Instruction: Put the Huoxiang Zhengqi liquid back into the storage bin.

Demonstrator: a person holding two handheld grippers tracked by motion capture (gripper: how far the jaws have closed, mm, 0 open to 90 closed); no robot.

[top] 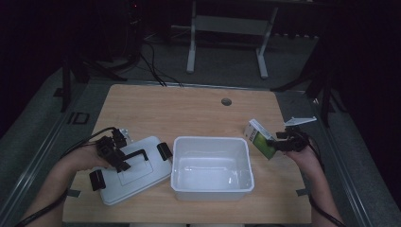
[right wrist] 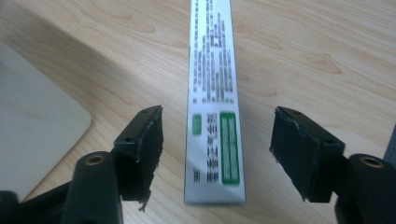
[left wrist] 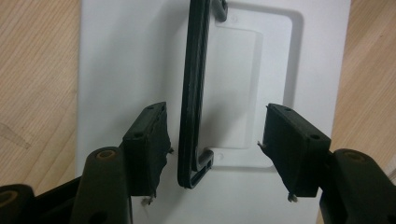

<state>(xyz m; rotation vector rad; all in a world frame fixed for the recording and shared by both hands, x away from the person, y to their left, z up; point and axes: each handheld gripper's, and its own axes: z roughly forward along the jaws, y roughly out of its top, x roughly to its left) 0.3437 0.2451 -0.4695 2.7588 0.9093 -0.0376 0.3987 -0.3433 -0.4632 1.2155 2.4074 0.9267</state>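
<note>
Risk: slip | left hand-held gripper (left wrist: 212,149) spread astride black handle (left wrist: 194,93) of white plastic lid (top: 135,171) | right hand-held gripper (right wrist: 217,154) spread around unclamped green-and-white carton (right wrist: 212,116), counter's right edge; may topple.

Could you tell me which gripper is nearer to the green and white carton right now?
The right. The right gripper has its open jaws on either side of the carton, near the table's right edge. The left gripper is over the lid, beyond the white bin.

A white tub (top: 212,166) is set mid-table (top: 189,109). A white lid (top: 137,172) lies just left, under the left gripper (top: 124,163). A small carton (top: 260,138) is met by the right gripper (top: 279,142).
</note>
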